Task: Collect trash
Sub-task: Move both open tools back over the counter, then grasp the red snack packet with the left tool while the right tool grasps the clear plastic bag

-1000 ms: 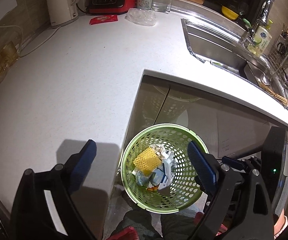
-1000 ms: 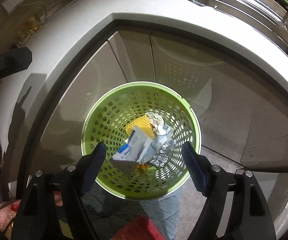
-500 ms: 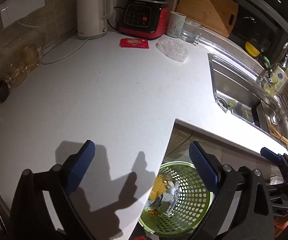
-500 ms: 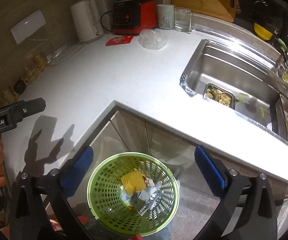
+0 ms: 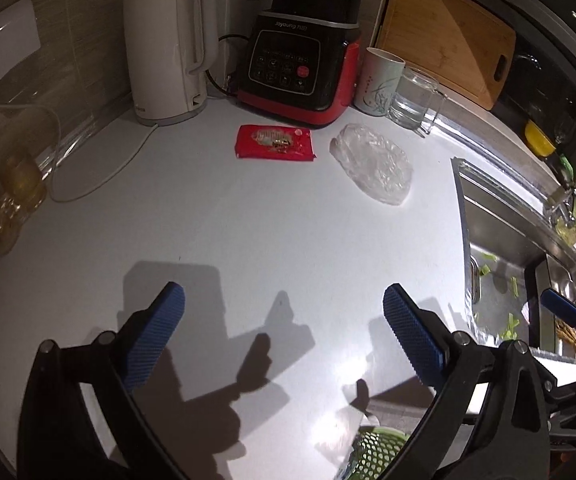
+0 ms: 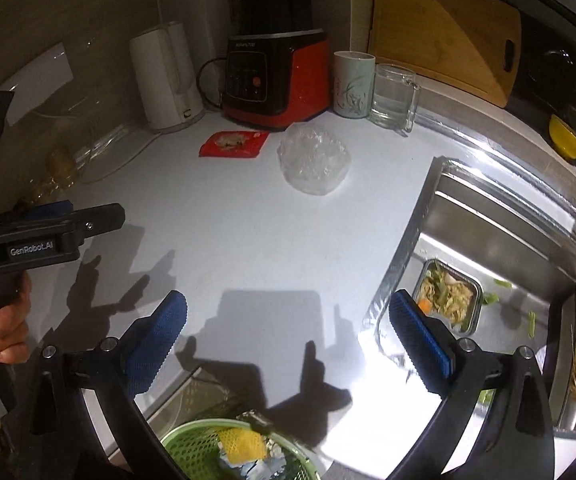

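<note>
A red snack wrapper [image 5: 274, 142] [image 6: 233, 143] and a crumpled clear plastic bag [image 5: 372, 162] [image 6: 313, 157] lie on the white counter [image 5: 248, 232] in front of the red blender. My left gripper [image 5: 284, 336] is open and empty above the counter's near part. My right gripper [image 6: 288, 340] is open and empty near the counter's front edge. The green bin [image 6: 204, 444] with trash in it shows at the bottom of both views [image 5: 379, 448]. The left gripper also shows at the left of the right wrist view [image 6: 48, 232].
A white kettle [image 5: 164, 52], a red blender [image 5: 299, 68], a mug [image 5: 379, 80] and a glass [image 5: 413, 98] stand at the back. The sink [image 6: 487, 248] on the right holds a metal tray of food scraps [image 6: 449, 294]. Glass jars [image 5: 12, 184] stand at the left.
Both grippers have risen from above the green bin and tilted up toward the counter. The wrapper and plastic bag are now closer and centred. Both grippers stay open.
</note>
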A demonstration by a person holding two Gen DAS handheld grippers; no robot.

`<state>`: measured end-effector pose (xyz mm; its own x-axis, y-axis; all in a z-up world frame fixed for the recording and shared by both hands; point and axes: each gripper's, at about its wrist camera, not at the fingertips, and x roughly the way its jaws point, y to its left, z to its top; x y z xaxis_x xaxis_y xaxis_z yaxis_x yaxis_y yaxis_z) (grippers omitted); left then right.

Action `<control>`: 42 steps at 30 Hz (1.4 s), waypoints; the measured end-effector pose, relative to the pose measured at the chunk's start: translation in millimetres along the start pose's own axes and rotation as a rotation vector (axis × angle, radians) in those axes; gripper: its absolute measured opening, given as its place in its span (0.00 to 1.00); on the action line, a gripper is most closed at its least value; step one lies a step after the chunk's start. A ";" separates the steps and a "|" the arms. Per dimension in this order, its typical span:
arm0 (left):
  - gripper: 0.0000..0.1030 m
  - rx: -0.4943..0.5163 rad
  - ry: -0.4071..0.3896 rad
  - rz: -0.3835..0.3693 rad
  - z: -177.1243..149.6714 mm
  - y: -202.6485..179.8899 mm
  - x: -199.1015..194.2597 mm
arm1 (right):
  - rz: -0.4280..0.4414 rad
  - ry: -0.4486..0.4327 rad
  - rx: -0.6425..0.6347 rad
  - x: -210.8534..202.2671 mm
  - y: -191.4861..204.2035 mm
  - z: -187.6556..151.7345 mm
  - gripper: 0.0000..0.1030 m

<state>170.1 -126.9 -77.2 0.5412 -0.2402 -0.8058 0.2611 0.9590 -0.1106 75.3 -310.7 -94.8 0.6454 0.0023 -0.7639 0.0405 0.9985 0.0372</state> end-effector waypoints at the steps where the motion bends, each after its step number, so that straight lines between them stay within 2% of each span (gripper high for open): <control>1: 0.92 0.002 0.002 0.005 12.6 0.3 11.4 | -0.003 -0.002 -0.005 10.0 -2.5 10.1 0.98; 9: 0.92 -0.006 0.015 -0.018 86.0 10.4 93.6 | 0.028 0.023 0.036 105.7 -29.2 80.2 0.98; 17: 0.92 -0.055 0.021 0.000 123.2 24.0 149.3 | 0.013 0.031 0.086 192.5 -50.4 128.8 0.98; 22: 0.92 -0.101 0.024 0.018 137.5 25.4 168.7 | -0.008 0.078 0.118 228.5 -57.3 135.9 0.97; 24: 0.92 -0.086 0.021 0.024 140.3 21.2 173.3 | 0.000 0.088 0.116 238.3 -57.7 136.4 0.88; 25: 0.92 -0.077 0.018 0.027 141.8 19.4 175.3 | 0.004 0.096 0.110 241.3 -56.7 136.5 0.79; 27: 0.92 -0.065 0.019 0.028 144.1 16.1 179.6 | 0.014 0.111 0.101 245.9 -55.3 135.8 0.61; 29: 0.92 -0.055 0.025 0.026 146.0 13.0 184.0 | 0.028 0.130 0.106 248.8 -55.6 135.8 0.33; 30: 0.92 -0.048 0.028 0.033 146.9 11.3 186.5 | 0.024 0.125 0.106 247.4 -56.3 136.0 0.28; 31: 0.92 -0.042 0.031 0.040 147.8 10.0 188.9 | 0.029 0.126 0.106 245.3 -56.2 135.5 0.17; 36: 0.93 -0.036 0.032 0.057 152.7 9.7 197.7 | 0.036 0.114 0.104 229.6 -61.3 134.5 0.12; 39: 0.93 0.090 -0.009 0.057 157.9 5.6 200.7 | 0.060 0.095 0.109 213.7 -63.7 131.0 0.12; 42: 0.93 0.254 -0.004 -0.037 161.5 6.2 205.6 | 0.076 0.085 0.105 197.7 -67.4 126.0 0.12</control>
<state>412.1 -194.6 -149.6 0.5304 -0.2750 -0.8019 0.4729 0.8810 0.0107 296.2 -384.5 -167.1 0.5831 0.0865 -0.8078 0.0767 0.9840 0.1607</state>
